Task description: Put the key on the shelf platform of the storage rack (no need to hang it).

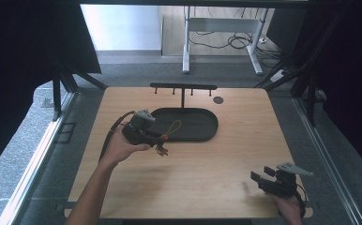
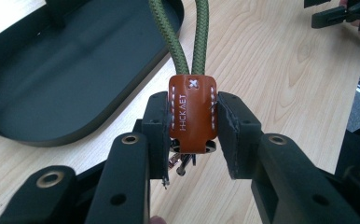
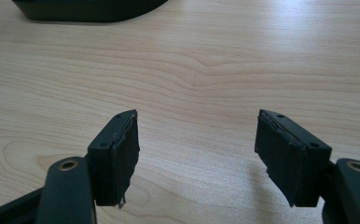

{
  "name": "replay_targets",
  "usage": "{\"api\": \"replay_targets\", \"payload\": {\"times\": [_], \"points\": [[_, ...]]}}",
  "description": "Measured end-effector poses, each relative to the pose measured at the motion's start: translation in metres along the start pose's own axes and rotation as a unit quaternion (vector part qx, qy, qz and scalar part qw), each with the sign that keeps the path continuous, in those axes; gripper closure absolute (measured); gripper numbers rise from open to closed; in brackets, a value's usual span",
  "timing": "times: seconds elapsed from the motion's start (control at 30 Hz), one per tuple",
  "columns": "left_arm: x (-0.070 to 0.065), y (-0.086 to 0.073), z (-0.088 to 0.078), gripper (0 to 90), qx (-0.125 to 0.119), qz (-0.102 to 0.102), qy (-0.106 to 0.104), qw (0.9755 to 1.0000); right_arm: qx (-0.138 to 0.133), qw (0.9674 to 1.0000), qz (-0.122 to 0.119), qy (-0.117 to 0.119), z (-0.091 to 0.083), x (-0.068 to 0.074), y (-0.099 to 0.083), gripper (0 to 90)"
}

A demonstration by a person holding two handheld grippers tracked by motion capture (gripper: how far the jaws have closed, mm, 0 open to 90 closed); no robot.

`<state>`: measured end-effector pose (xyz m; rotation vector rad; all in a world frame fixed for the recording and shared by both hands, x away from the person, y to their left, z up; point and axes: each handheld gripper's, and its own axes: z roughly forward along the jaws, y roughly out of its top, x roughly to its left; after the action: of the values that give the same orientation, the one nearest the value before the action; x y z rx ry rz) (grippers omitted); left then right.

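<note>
Pinching the brown leather tab of the keychain between our left gripper, we are keeping its green cord loop clear ahead, beside the black tray, right gripper spread idle.

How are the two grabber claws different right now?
The left gripper is shut on the brown leather tab of a keychain with a green cord loop; the right gripper is open, with bare wood between its jaws. The left gripper sits beside the black oval tray; the right gripper sits at the table's near right corner. Both have black padded jaws.
</note>
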<state>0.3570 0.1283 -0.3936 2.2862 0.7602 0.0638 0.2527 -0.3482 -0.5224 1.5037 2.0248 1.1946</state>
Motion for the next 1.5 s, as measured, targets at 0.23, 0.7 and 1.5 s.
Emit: {"api": "replay_targets", "payload": {"times": [0.23, 0.7, 1.5], "points": [[0.002, 0.007, 0.002, 66.5, 0.004, 0.002, -0.001, 1.0000, -0.001, 1.0000, 0.002, 0.000, 0.000, -0.001, 0.000, 30.7], [0.005, 0.027, 0.007, 66.5, 0.007, 0.003, -0.001, 1.0000, -0.001, 1.0000, 0.001, 0.000, 0.001, -0.001, 0.000, 30.8], [0.013, 0.045, 0.018, 66.5, 0.004, 0.002, 0.003, 1.0000, 0.001, 1.0000, 0.000, -0.002, 0.000, -0.002, -0.001, 30.8]]}}
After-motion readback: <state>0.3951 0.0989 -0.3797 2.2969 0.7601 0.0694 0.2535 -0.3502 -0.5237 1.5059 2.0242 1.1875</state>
